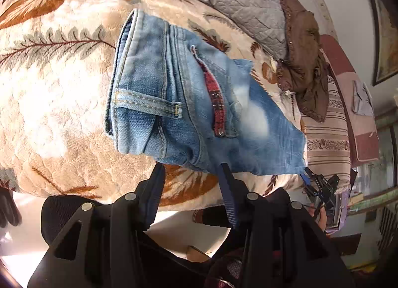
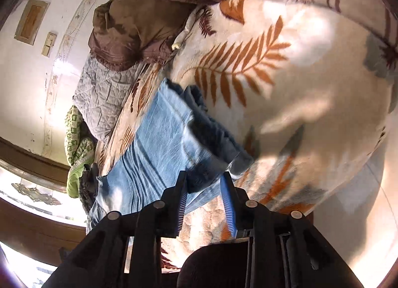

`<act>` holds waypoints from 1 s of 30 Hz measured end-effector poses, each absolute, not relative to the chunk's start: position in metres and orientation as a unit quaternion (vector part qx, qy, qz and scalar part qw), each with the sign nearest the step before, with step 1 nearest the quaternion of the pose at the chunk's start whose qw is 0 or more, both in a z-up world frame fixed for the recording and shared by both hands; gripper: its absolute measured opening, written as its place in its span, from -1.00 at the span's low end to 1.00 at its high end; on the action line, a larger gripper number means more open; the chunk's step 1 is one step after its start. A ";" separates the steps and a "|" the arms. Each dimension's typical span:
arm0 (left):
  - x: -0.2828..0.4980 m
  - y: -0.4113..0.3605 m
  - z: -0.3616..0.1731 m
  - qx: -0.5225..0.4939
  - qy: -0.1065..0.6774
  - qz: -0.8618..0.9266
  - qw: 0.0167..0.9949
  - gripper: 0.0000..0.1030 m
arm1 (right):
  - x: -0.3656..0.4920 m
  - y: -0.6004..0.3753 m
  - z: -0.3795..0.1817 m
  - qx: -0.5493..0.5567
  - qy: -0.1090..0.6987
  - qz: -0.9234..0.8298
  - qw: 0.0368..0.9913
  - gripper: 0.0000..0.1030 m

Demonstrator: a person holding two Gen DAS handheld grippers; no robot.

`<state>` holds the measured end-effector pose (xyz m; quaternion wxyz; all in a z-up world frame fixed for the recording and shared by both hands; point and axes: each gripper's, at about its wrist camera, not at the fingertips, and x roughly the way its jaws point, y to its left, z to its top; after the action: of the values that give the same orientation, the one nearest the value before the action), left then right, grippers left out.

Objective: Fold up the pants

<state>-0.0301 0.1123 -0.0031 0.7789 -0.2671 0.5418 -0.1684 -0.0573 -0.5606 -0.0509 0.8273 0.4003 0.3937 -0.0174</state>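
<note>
On the bed's leaf-patterned blanket point(image 1: 49, 84) the jeans point(image 1: 189, 104) lie folded into a compact bundle, waistband and belt loop showing on top. My left gripper point(image 1: 191, 171) hangs spread just at their near edge, gripping nothing. My right gripper point(image 2: 204, 178) is spread too, its tips at the cuff end, though blur hides whether they touch. I judge the folding largely done; perhaps one final tidy or fold remains.
</note>
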 end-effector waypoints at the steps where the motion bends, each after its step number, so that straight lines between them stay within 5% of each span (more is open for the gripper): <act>1: -0.034 0.118 0.006 -0.263 0.530 -0.170 0.788 -0.10 | -0.058 -0.567 -0.043 0.393 0.383 -0.031 0.835 -0.34; 5: -0.025 0.144 0.032 -0.260 0.479 -0.114 0.831 0.45 | -0.035 -0.580 -0.025 0.386 0.362 -0.033 0.848 -0.11; 7: -0.006 0.153 0.027 -0.269 0.481 -0.089 0.830 0.49 | -0.009 -0.572 -0.025 0.375 0.373 -0.016 0.848 0.09; 16: 0.070 0.150 -0.037 -0.344 0.560 -0.074 0.751 0.48 | 0.083 -0.515 -0.042 0.274 0.440 -0.004 0.855 0.11; 17: 0.071 0.144 -0.036 -0.343 0.559 -0.080 0.750 0.41 | 0.087 -0.510 -0.044 0.251 0.447 -0.009 0.859 0.08; 18: 0.073 0.137 -0.034 -0.338 0.559 -0.085 0.752 0.27 | 0.089 -0.505 -0.044 0.228 0.451 -0.008 0.863 -0.15; 19: 0.074 0.130 -0.030 -0.324 0.561 -0.088 0.757 -0.10 | 0.091 -0.502 -0.042 0.205 0.452 -0.013 0.868 -0.66; 20: 0.074 0.123 -0.025 -0.306 0.560 -0.089 0.764 -0.37 | 0.092 -0.502 -0.039 0.200 0.451 -0.003 0.869 -0.75; 25: 0.077 0.100 -0.007 -0.224 0.559 -0.059 0.796 -0.42 | 0.078 -0.525 -0.009 0.253 0.376 0.008 0.891 -0.75; 30: 0.082 0.102 -0.026 -0.229 0.585 -0.020 0.778 -0.41 | 0.095 -0.528 -0.052 0.236 0.455 -0.034 0.858 -0.69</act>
<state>0.0822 0.1020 -0.0261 0.7781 -0.2287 0.5847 -0.0196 0.0951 -0.5282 -0.0516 0.8579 0.2362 0.4550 -0.0337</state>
